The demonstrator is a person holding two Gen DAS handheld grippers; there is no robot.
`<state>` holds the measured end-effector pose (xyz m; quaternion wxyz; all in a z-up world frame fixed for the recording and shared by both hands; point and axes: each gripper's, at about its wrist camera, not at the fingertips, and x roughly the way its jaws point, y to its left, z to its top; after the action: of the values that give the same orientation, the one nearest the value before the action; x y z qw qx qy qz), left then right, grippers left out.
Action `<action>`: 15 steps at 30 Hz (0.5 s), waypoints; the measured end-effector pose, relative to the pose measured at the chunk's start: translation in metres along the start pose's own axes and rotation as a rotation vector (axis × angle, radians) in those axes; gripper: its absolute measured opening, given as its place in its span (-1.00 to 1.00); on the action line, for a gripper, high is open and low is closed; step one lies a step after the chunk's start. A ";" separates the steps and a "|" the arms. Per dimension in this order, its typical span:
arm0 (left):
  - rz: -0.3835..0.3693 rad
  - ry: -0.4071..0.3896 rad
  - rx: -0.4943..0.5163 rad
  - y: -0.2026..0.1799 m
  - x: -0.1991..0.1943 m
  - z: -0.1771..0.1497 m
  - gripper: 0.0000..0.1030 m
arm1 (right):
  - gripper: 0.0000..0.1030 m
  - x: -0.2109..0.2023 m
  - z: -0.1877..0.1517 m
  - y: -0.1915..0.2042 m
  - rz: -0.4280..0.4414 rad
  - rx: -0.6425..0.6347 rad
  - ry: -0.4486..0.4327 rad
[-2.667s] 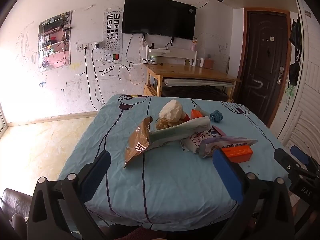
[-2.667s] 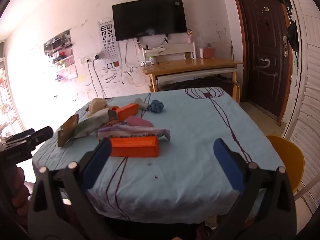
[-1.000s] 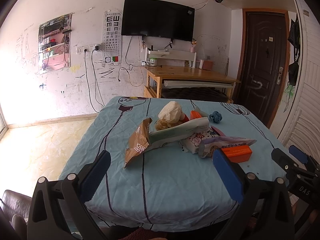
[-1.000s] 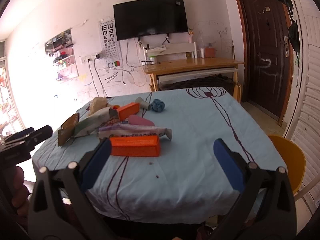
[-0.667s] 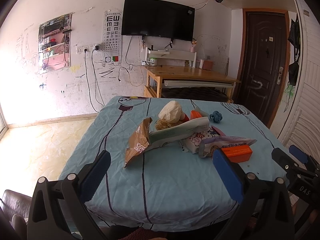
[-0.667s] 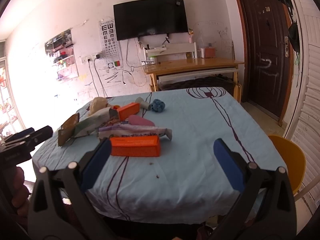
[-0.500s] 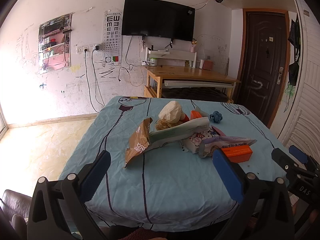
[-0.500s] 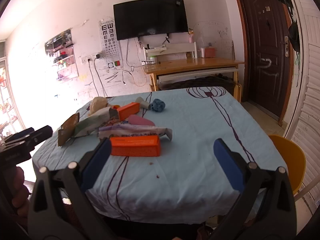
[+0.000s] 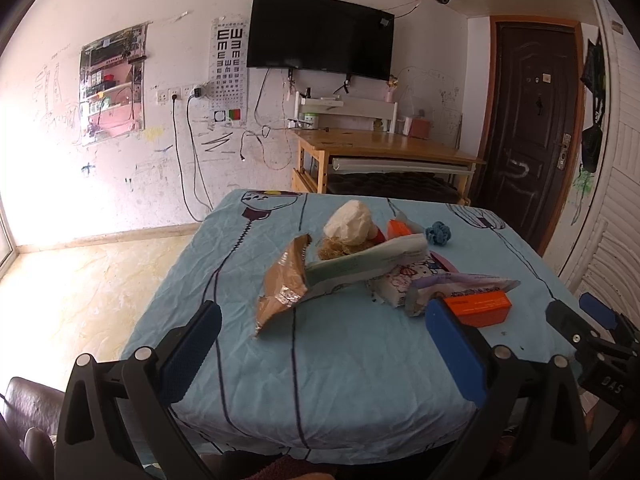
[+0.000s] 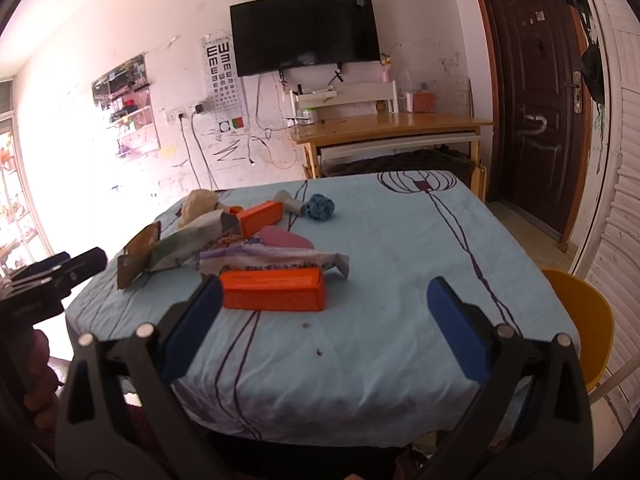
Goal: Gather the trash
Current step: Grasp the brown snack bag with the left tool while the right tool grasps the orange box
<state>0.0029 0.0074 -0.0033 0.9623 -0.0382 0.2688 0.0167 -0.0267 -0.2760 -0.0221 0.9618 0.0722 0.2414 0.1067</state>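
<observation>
Trash sits in a loose pile mid-counter on the blue cloth: brown foil wrapper (image 9: 285, 280) at the pile's left end, leaning on a long pale green packet (image 9: 360, 266). Behind them a crumpled white paper ball (image 9: 349, 220) on a straw-like tuft. Orange box (image 10: 274, 289) lies flat at the near right edge of the pile, touching a purple-white wrapper (image 10: 276, 260) just behind it. 2nd orange box (image 10: 260, 218) further back, w/ a blue knitted ball (image 10: 321, 207) beside it. Counter (image 10: 400, 280) otherwise bare on the right side.

Left gripper (image 9: 322, 338) hovers off the near edge, jaws spread wide, nothing between them. Right gripper (image 10: 324, 308) same: jaws wide apart, empty, its left finger just in front of the near orange box. Yellow chair (image 10: 580, 320) by the counter's right corner
</observation>
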 end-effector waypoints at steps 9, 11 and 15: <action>0.021 0.080 -0.031 0.033 0.037 0.015 0.87 | 0.91 0.036 -0.002 0.016 0.114 0.010 0.105; 0.021 0.095 -0.023 0.037 0.043 0.018 0.87 | 0.91 0.045 -0.003 0.018 0.126 0.021 0.124; -0.021 0.114 0.011 0.039 0.055 0.022 0.87 | 0.91 0.063 -0.006 0.022 0.136 0.043 0.155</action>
<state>0.0592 0.0492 -0.0151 0.9457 -0.0369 0.3228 0.0029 0.0210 -0.2390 -0.0513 0.9290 0.1004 0.3119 0.1719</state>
